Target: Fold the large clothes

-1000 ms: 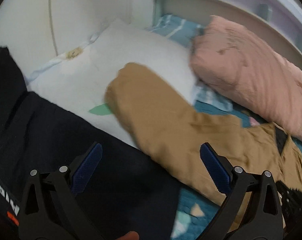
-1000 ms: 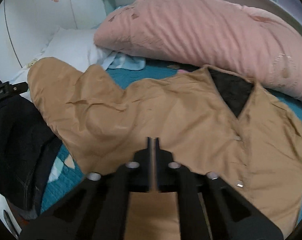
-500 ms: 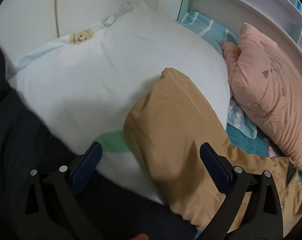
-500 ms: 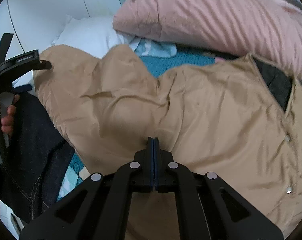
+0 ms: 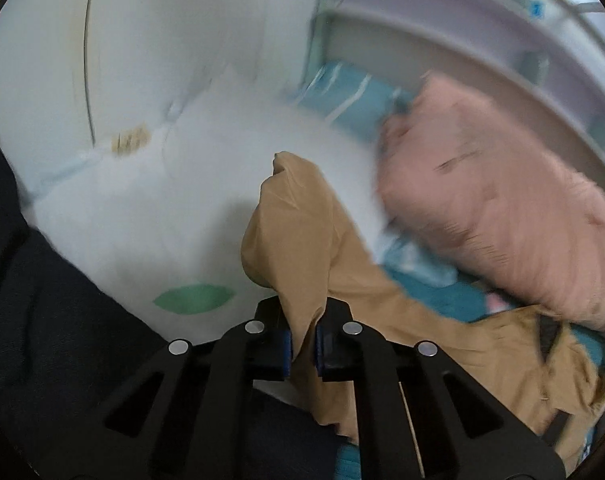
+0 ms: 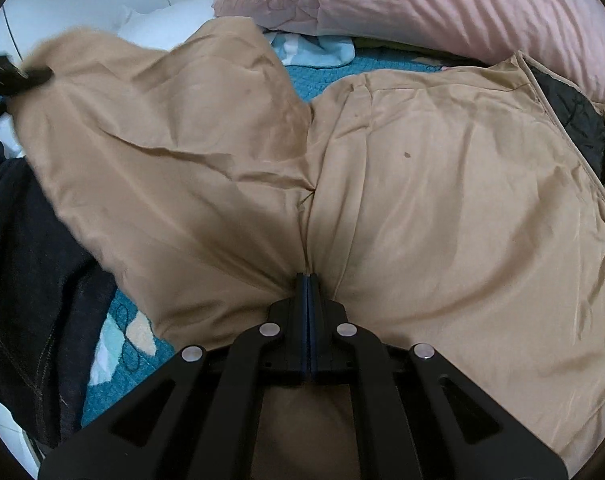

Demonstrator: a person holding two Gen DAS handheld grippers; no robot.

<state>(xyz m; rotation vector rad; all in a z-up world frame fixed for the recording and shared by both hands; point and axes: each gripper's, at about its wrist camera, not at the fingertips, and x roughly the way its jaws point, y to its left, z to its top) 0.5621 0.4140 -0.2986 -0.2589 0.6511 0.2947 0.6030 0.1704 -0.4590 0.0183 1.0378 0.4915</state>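
Tan jacket point(image 6: 422, 184) is lying spread on the bed point(image 6: 130, 356); left hand-held gripper point(image 5: 303, 346) is clenching its sleeve end, right hand-held gripper point(image 6: 307, 292) is pinching the body. Sleeve-fold seems underway; next, carrying the sleeve across the chest.

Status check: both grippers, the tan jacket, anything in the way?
Left gripper shut on tan jacket sleeve. Right gripper pinching jacket body. Dark jeans beside sleeve; pink pillow behind.
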